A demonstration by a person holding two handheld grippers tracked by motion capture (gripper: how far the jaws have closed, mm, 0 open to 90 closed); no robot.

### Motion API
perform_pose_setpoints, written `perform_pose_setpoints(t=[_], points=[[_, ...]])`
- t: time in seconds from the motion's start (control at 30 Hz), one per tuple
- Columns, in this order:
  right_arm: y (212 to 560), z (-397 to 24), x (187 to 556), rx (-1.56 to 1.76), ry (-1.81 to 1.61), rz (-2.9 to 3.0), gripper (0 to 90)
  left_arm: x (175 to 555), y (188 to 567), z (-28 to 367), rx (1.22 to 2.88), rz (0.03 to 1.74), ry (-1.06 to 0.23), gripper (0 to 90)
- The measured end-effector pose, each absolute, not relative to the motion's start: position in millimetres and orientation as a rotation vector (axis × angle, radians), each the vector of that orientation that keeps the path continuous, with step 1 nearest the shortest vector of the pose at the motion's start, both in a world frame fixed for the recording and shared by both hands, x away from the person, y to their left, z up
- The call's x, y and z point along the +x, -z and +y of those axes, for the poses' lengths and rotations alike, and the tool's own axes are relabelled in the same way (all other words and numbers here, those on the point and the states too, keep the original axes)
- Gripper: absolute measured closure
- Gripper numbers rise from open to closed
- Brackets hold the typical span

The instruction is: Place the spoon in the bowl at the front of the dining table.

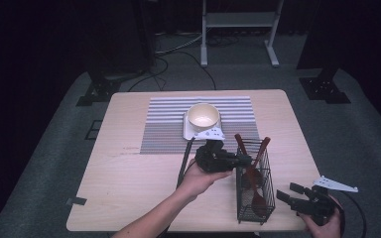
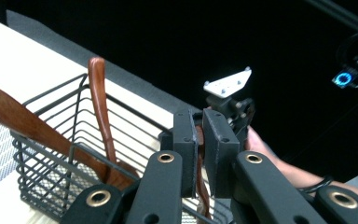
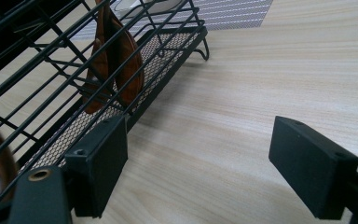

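A black wire basket (image 1: 239, 208) stands on the table near the front right and holds several wooden spoons (image 1: 258, 198). My left gripper (image 1: 245, 161) reaches into the basket's top from the left. In the left gripper view it (image 2: 199, 128) is shut on the thin brown handle of one wooden spoon (image 2: 202, 189). Two other wooden handles (image 2: 100, 102) lean in the basket (image 2: 51, 154) to its left. My right gripper (image 1: 288, 192) rests low, right of the basket, open. Bare table lies between its jaws (image 3: 198, 135), and the basket (image 3: 168, 51) with spoon bowls (image 3: 128, 65) is close on its left.
A cream bowl (image 1: 203, 116) sits on a white plate (image 1: 188, 133) on a striped placemat (image 1: 163, 129) at the table's back middle. The wooden table (image 1: 124, 173) has bare room at the left. A white frame (image 1: 238, 29) and dark stands are on the floor behind.
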State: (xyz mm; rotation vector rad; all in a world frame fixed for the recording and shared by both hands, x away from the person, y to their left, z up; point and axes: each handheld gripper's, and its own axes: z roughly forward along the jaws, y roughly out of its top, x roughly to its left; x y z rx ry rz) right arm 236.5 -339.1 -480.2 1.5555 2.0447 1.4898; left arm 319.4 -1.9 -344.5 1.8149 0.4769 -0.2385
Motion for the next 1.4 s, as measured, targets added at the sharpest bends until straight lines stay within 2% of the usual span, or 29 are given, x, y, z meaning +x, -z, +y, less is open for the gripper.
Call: perform_pose_setpoints(t=[0.27, 1.4], points=[[481, -339, 237, 1.556, -1.486, 2.045, 18.3, 318, 334, 2, 1.79, 0.465, 0.272, 84.3], [482, -340, 237, 1.566, -1.476, 2.04, 18.3, 332, 302, 46, 1.66, 0.529, 0.245, 84.4]])
